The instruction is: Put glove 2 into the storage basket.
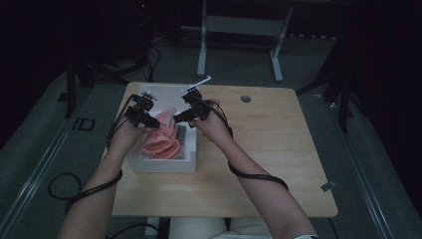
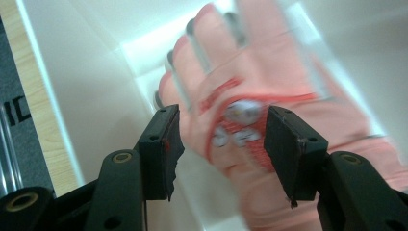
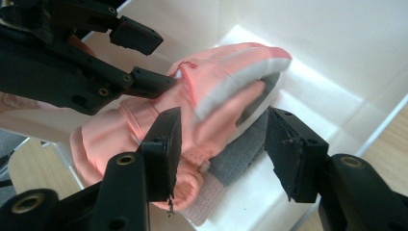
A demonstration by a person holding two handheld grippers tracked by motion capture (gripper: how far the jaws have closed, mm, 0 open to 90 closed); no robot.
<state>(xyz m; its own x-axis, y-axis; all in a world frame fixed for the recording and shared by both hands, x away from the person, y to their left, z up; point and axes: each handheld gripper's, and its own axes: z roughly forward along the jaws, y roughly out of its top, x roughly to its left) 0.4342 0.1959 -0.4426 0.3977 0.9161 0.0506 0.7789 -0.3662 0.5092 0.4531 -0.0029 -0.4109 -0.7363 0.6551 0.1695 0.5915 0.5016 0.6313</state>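
On the wooden desk (image 1: 259, 149), a white box (image 1: 164, 164) sits near the left edge with pink gloves (image 1: 161, 137) inside. We hold the left claw (image 2: 219, 139) and right claw (image 3: 219, 144) spread, pinching nothing, one on each side above the gloves, whose fingers point toward the far wall of the box.

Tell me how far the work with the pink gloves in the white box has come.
Done: the pink gloves lie inside the white box on the table. In hand: the left gripper and right gripper hover over them, jaws apart, gripping nothing. Left, probably: drawing both grippers away from the box.
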